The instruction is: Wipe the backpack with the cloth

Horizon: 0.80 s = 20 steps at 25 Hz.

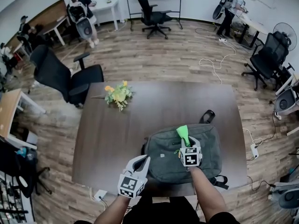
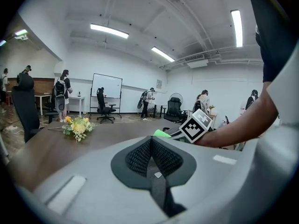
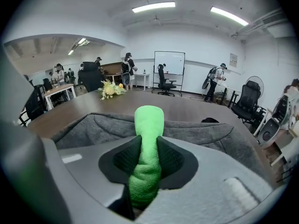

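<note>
backpack (image 1: 163, 162) lies flat on counter (image 1: 112, 134), near edge, right of centre. right gripper (image 1: 185, 144) over backpack's middle, jaws clamped on green cloth (image 1: 182, 133); cloth sticks out past the jaws. left gripper (image 1: 144, 160) at backpack's near-left corner, jaws together, nothing between. flowers (image 1: 118, 95) far-left on counter, well apart

Head view looks steeply down on the counter (image 1: 117, 134) from above, with left claw (image 1: 144, 160) and right claw (image 1: 185, 146) low in frame. Each claw view sits close behind its own jaws, near counter level, facing across the room. Flowers (image 1: 118, 95), whiteboard (image 2: 106, 86) and cloth (image 3: 147, 148) appear in all three.
</note>
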Tool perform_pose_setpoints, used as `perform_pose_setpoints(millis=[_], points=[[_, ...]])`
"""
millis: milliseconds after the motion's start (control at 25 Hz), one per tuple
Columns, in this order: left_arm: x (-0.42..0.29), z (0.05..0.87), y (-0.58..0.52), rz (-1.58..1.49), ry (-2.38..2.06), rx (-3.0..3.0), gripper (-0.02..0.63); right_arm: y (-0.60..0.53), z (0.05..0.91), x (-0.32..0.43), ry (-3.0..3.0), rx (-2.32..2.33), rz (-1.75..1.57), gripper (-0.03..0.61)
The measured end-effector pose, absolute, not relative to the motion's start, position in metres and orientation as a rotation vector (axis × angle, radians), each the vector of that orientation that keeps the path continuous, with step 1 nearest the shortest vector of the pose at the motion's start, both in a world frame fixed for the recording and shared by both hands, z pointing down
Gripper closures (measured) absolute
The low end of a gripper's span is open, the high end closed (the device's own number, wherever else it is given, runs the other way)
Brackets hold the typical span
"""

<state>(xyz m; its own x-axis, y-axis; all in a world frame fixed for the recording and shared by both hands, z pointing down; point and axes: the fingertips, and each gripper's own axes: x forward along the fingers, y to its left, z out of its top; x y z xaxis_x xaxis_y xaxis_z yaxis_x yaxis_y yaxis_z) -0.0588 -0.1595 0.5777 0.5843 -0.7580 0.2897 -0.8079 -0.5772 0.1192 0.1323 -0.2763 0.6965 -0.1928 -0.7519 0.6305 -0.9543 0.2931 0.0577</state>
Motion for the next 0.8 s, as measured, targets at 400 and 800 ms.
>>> perform_pose_setpoints(millis=[400, 800], points=[[-0.046, 0.585, -0.156, 0.34, -1.261, 2.567, 0.594, -0.285, 0.687, 0.181, -1.867, 1.576, 0.435, 0.479], [-0.041, 0.584, -0.159, 0.286, -1.272, 2.571, 0.594, -0.289, 0.676, 0.236, -1.709, 1.651, 0.409, 0.479]])
